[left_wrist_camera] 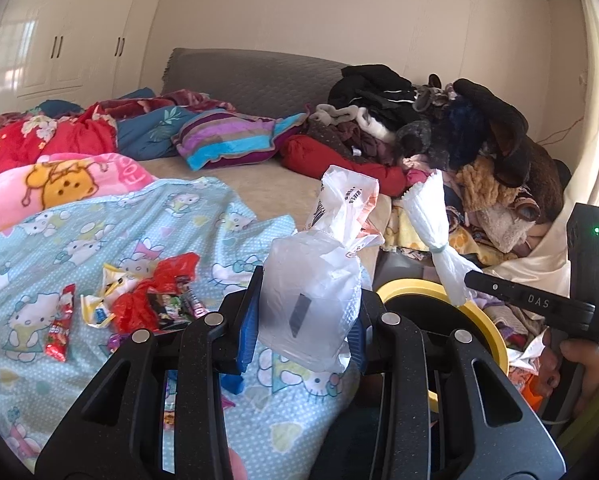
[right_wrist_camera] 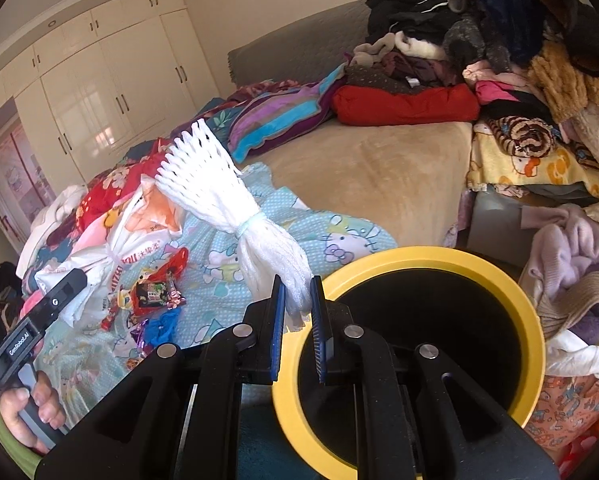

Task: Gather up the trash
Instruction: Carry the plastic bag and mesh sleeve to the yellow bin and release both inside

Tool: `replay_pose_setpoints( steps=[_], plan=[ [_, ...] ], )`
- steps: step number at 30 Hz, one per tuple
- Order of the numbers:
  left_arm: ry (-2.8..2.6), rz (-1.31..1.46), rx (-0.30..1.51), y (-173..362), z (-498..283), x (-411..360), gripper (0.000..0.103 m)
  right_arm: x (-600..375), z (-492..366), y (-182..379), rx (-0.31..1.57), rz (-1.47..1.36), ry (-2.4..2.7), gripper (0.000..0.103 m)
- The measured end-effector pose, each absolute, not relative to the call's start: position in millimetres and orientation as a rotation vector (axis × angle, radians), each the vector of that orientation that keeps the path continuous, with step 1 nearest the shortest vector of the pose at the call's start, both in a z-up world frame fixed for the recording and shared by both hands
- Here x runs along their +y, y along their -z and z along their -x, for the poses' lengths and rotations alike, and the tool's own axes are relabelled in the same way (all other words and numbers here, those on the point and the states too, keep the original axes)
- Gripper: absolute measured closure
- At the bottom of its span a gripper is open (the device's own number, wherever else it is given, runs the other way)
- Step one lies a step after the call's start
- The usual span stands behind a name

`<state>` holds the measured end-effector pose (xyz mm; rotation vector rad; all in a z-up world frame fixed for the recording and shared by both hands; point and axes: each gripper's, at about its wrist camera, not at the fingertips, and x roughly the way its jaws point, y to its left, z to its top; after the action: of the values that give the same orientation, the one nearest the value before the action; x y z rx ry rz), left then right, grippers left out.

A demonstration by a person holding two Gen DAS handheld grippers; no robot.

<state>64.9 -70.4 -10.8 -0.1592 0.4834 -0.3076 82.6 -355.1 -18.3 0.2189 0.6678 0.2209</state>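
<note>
In the left wrist view my left gripper (left_wrist_camera: pixel 309 292) is shut on a crumpled white plastic bag (left_wrist_camera: pixel 315 280) that stands up between its blue pads. My right gripper (right_wrist_camera: pixel 297 292) is shut on the lower end of a white foam net sleeve (right_wrist_camera: pixel 227 196) tied in the middle. It hangs at the near left rim of a yellow-rimmed black bin (right_wrist_camera: pixel 439 256). Each gripper shows in the other's view: the right gripper (left_wrist_camera: pixel 469 278) with the foam net (left_wrist_camera: pixel 427 216), the left gripper (right_wrist_camera: pixel 79 278) with the bag (right_wrist_camera: pixel 111 248). Red wrappers (left_wrist_camera: pixel 159 292) and a red snack packet (left_wrist_camera: pixel 61 324) lie on the blue cartoon blanket (left_wrist_camera: pixel 99 232).
A tall pile of clothes (left_wrist_camera: pixel 459 132) fills the bed's right side and spills beside the bin (right_wrist_camera: pixel 571 264). A striped pillow (left_wrist_camera: pixel 227 140) and red bedding (left_wrist_camera: pixel 47 136) lie further back. Bare beige mattress (right_wrist_camera: pixel 379 176) shows in the middle. White wardrobes (right_wrist_camera: pixel 99 92) line the far wall.
</note>
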Motion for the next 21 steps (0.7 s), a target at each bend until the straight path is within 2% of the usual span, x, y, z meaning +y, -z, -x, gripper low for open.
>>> replay_pose_setpoints(
  steps=[21],
  plan=[
    [0.392,0.090,0.490,9.8,-55.3,-114.2,0.074,-409.2,-57.3,13.4,0.639,-0.260,-0.112,0.090]
  ],
)
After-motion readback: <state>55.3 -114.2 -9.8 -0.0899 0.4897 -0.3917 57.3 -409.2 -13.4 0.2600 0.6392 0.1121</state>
